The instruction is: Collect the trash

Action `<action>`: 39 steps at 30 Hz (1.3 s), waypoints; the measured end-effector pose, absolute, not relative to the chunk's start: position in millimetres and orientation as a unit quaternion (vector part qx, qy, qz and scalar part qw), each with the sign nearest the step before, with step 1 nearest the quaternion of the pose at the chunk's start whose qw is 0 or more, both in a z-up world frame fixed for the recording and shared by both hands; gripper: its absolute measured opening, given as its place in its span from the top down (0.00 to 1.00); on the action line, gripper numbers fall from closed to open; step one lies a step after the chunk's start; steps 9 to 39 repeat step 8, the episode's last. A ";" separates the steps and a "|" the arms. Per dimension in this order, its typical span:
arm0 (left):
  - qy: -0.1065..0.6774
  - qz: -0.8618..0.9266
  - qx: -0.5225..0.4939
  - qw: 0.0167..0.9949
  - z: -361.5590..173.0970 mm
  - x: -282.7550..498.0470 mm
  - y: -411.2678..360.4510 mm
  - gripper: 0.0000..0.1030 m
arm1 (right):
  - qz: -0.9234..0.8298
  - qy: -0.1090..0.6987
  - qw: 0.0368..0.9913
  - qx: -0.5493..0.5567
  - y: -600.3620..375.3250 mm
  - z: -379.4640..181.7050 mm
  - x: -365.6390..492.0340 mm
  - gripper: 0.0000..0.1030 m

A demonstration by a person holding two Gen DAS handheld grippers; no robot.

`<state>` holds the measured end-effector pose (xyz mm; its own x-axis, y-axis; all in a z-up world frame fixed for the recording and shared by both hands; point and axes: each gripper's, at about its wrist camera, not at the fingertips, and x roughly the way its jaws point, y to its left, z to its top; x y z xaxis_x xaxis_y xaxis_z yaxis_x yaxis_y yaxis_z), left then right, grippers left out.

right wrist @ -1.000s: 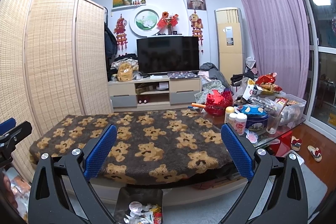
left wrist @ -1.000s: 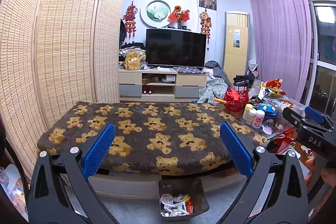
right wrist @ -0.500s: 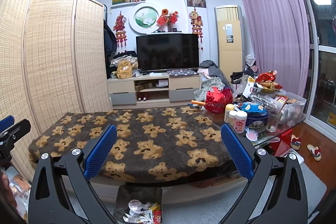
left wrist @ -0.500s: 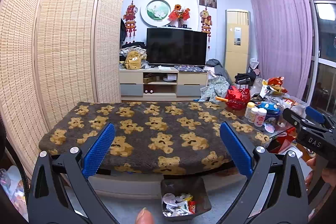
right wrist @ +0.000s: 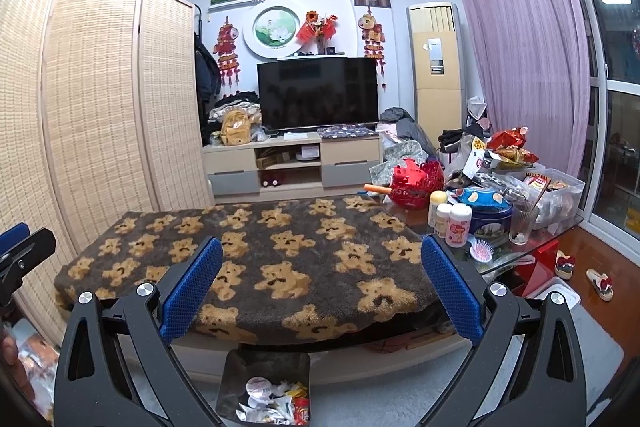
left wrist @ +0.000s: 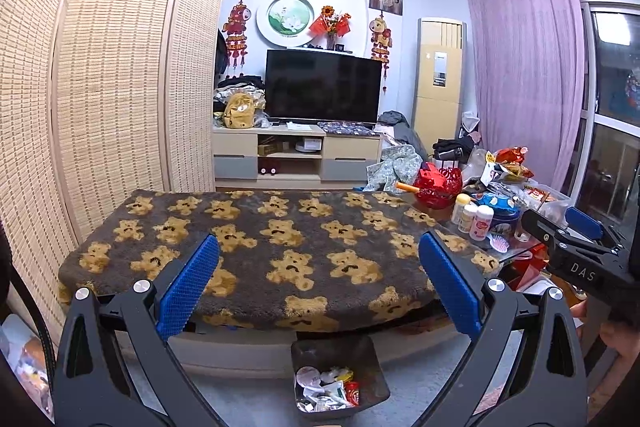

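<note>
A dark bin (left wrist: 372,359) on the floor holds crumpled wrappers and paper trash (left wrist: 326,389); the right wrist view shows the same bin (right wrist: 240,367) with its trash (right wrist: 276,405). My left gripper (left wrist: 318,275) hangs open above the bin, nothing between its blue pads (left wrist: 188,283). My right gripper (right wrist: 320,275) is open too, empty, over the table's front edge. The right gripper (left wrist: 576,251) also shows at the right edge of the left wrist view. The bear-print cloth (left wrist: 280,239) bears no loose trash.
The table's right end is crowded: bottles (right wrist: 452,219), a blue tin (right wrist: 488,215), a glass (right wrist: 522,223), a red basket (right wrist: 416,183), snack bags (right wrist: 508,147), a plastic box (right wrist: 560,191). A woven screen (left wrist: 100,87) stands left, a TV stand (left wrist: 296,155) behind. Slippers (right wrist: 600,283) lie on the floor.
Both views have lifted and pulled back slightly, so the bin shows more fully. A fingertip seen at the bottom of the left wrist view half a second ago is gone.
</note>
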<state>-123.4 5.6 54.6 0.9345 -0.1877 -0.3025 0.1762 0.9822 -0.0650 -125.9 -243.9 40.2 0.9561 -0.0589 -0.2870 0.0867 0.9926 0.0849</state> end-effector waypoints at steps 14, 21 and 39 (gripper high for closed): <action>0.155 -0.094 -0.011 0.983 56.5 -122.8 3.4 0.08 | -0.038 0.144 0.988 0.047 -243.2 40.0 -125.5 0.03; 0.155 -0.094 -0.011 0.983 56.5 -122.8 3.4 0.08 | -0.038 0.144 0.988 0.047 -243.2 40.0 -125.5 0.03; 0.155 -0.094 -0.011 0.983 56.5 -122.8 3.4 0.08 | -0.038 0.144 0.988 0.047 -243.2 40.0 -125.5 0.03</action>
